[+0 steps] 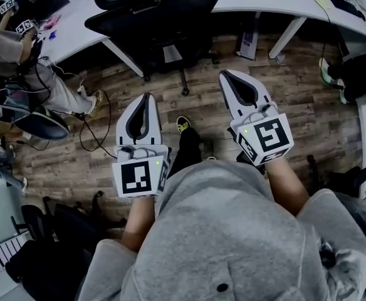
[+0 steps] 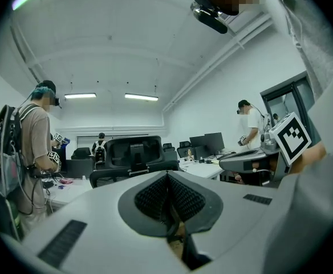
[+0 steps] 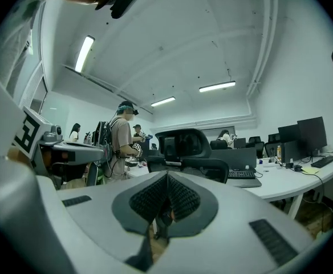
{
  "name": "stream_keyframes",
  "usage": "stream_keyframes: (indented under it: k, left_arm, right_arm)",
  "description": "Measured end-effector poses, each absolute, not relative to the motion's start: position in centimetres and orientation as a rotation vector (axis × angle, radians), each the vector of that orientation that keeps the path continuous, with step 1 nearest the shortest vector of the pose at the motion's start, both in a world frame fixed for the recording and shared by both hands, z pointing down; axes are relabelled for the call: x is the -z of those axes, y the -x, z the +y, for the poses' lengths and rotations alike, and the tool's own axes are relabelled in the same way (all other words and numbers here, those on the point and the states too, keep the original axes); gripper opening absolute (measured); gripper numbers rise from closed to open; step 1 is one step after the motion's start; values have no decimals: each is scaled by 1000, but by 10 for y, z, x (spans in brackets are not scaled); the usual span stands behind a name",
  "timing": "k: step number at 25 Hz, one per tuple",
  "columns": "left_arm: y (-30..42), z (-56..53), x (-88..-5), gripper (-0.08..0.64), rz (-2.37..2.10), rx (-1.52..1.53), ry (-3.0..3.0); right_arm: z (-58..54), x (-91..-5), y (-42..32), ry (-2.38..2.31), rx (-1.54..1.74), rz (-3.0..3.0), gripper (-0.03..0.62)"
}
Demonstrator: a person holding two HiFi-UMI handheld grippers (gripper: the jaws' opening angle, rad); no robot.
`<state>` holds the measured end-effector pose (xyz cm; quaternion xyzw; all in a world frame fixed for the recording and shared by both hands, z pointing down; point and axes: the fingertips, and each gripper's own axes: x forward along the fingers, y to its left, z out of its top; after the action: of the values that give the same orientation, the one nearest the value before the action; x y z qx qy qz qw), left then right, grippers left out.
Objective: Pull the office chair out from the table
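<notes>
Wood-plank floor [image 1: 296,105] runs beneath a curved white worktop [image 1: 277,2] along the top of the head view; the black office chair [image 1: 158,14] stands pushed in against that worktop's edge, its back turned to the wearer and its wheeled base on the floor; neither tool touches it, and both are held well short of it; the left tool [image 1: 146,98] is clenched, its ribbed pads pressed together on nothing, and it points level at the chair's back; the right tool [image 1: 225,75] is likewise clenched and empty, aimed the same way; between the two shows the wearer's dark shoe [image 1: 183,125]; at the far left another person [image 1: 26,49] stands beside the worktop; a black cable [image 1: 92,133] trails across the floor nearby.
</notes>
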<state>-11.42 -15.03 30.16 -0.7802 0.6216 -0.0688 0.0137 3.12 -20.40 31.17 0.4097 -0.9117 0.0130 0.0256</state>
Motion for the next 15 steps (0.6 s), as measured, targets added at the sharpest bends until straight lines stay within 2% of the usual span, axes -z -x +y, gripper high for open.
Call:
stream_keyframes:
  k: [15]
  left_arm:
    - [147,-256,-324,12,1963,263,2483]
  right_arm:
    - [-305,-339,-18,-1299,-118,-2720,28]
